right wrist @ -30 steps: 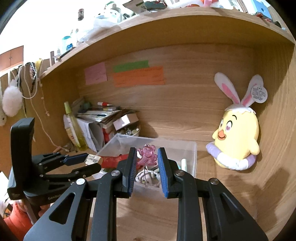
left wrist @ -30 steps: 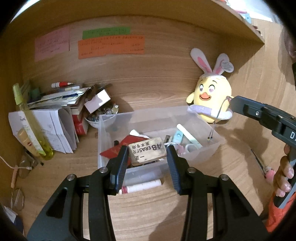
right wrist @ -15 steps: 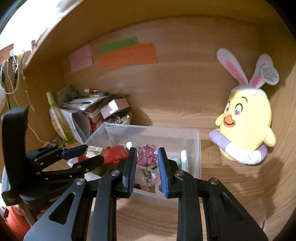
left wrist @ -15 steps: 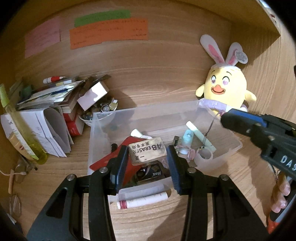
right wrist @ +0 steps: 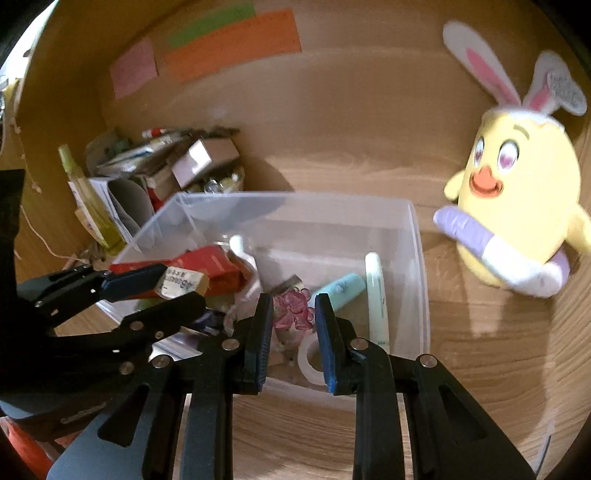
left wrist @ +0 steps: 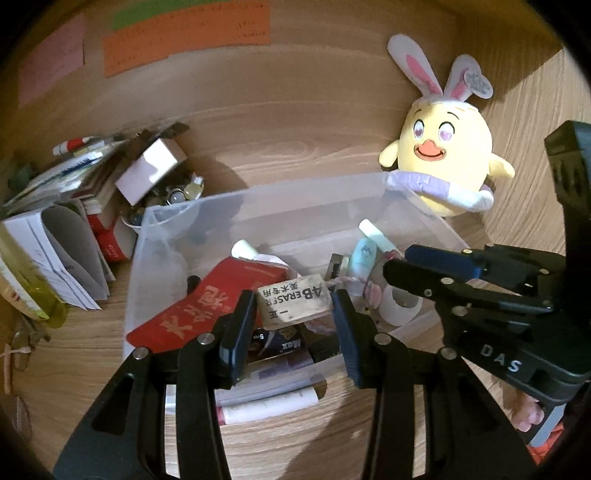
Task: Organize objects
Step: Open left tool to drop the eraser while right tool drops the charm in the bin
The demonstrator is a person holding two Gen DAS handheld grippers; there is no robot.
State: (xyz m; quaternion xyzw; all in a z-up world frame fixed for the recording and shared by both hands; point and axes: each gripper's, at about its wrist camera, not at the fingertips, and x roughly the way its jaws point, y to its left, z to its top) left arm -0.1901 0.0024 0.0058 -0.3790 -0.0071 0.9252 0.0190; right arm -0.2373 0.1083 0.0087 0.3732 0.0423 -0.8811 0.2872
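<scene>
Both tongs now hang lower over the clear bin (left wrist: 258,206), left tongs (left wrist: 293,314) clamping the eraser (left wrist: 293,304), right tongs (right wrist: 293,314) gripping the pink charm (right wrist: 293,308).

I see a yellow chick plush (left wrist: 448,147) with pink-lined rabbit ears standing on the wooden table (left wrist: 92,343) against the back wall. Pink (right wrist: 133,70), green (right wrist: 212,23) and orange (right wrist: 236,46) paper notes are stuck on that wall. At the left, a heap of books and folded papers (left wrist: 62,229) leans beside what looks like a yellow-green bottle (right wrist: 88,195), its outline blurred.
</scene>
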